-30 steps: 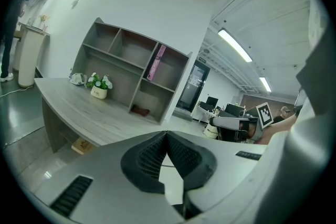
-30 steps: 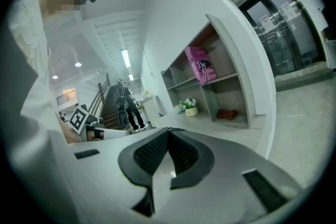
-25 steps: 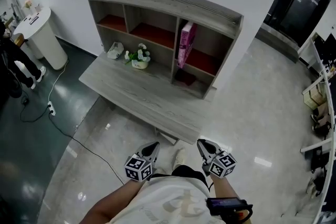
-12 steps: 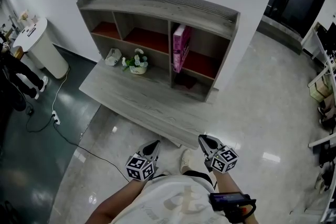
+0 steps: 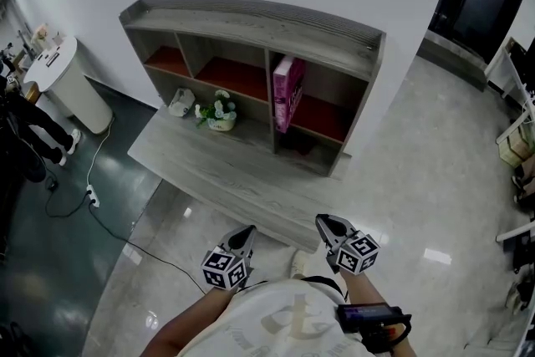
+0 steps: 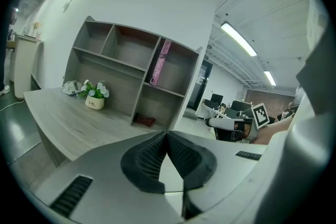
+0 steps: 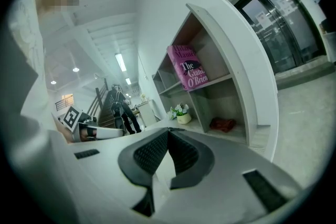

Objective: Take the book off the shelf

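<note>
A pink book (image 5: 287,92) stands upright in the upper right compartment of the grey wooden shelf (image 5: 251,17). It also shows in the left gripper view as the book (image 6: 158,63) and in the right gripper view as the book (image 7: 188,66). My left gripper (image 5: 245,232) and right gripper (image 5: 324,223) are held low near my body, well short of the desk and far from the book. Both point toward the shelf. The left gripper (image 6: 166,134) and right gripper (image 7: 168,131) are shut with nothing between the pads.
The shelf stands on a grey desk (image 5: 226,167). On the desk are a small flower pot (image 5: 221,106) and a white object (image 5: 180,102). A dark red thing (image 5: 294,142) lies in the lower right compartment. A white round stand (image 5: 67,71) and a person (image 5: 25,125) are at the left.
The shelf and desk have drifted lower and nearer in the head view as I move toward them. Both grippers keep their place near my body, still shut.
</note>
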Demonstrator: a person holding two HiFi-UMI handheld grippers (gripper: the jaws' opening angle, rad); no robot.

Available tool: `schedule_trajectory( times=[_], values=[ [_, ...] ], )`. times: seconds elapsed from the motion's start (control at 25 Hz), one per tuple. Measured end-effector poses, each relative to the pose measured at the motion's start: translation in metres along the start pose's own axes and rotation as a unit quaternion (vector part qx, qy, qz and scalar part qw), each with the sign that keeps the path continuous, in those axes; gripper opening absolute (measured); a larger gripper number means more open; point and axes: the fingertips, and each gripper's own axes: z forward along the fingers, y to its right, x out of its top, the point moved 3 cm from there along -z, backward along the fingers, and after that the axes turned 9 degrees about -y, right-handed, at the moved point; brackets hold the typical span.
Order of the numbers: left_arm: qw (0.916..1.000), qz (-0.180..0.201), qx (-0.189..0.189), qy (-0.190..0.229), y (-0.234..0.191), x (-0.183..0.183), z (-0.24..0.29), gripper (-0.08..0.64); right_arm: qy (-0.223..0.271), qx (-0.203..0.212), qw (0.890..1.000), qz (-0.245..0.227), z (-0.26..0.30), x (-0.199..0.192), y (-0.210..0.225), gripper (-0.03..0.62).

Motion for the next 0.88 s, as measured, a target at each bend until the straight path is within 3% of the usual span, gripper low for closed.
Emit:
schedule_trajectory(
  times=[0.88],
  values=[
    [0.9994, 0.001, 0.031, 0.014, -0.009, 0.064, 0.09, 0.002, -0.001, 0.034, 0.999, -0.013, 0.043, 0.059, 0.097, 0.005]
  ],
)
